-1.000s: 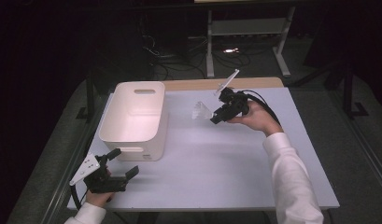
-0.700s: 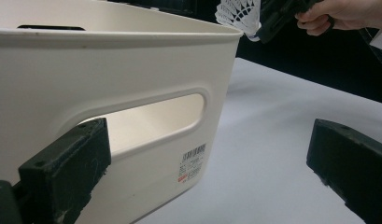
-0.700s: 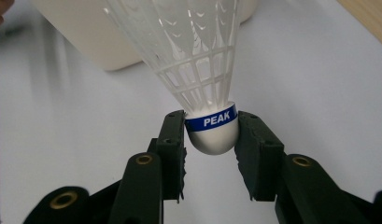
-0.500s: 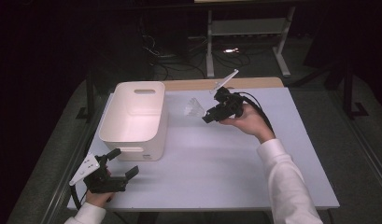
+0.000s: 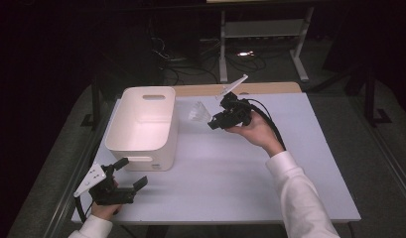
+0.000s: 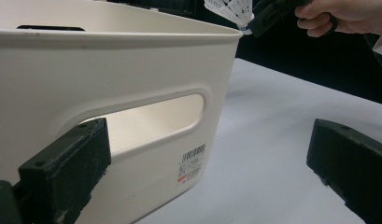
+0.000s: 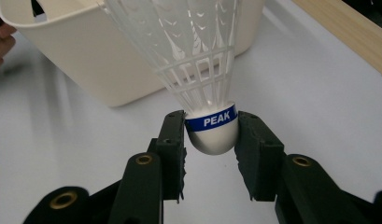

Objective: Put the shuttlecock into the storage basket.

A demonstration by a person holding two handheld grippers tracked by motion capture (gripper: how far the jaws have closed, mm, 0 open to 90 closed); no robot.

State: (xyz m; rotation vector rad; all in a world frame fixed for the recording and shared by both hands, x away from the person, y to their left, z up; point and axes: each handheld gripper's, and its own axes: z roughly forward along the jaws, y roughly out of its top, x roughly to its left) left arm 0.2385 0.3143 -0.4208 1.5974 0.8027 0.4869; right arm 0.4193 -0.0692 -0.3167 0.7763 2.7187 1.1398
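Jaws on the right gripper are pinched onto the rounded white cork of a shuttlecock, right at its blue PEAK band, feather skirt pointing away toward the white bin. From the high view it's held up off the desk, just beside the bin's right wall near the far edge; how high, I honestly can't tell. Left gripper sits by the desk's near-left corner, jaws spread wide with nothing between them, facing the bin's handle slot.
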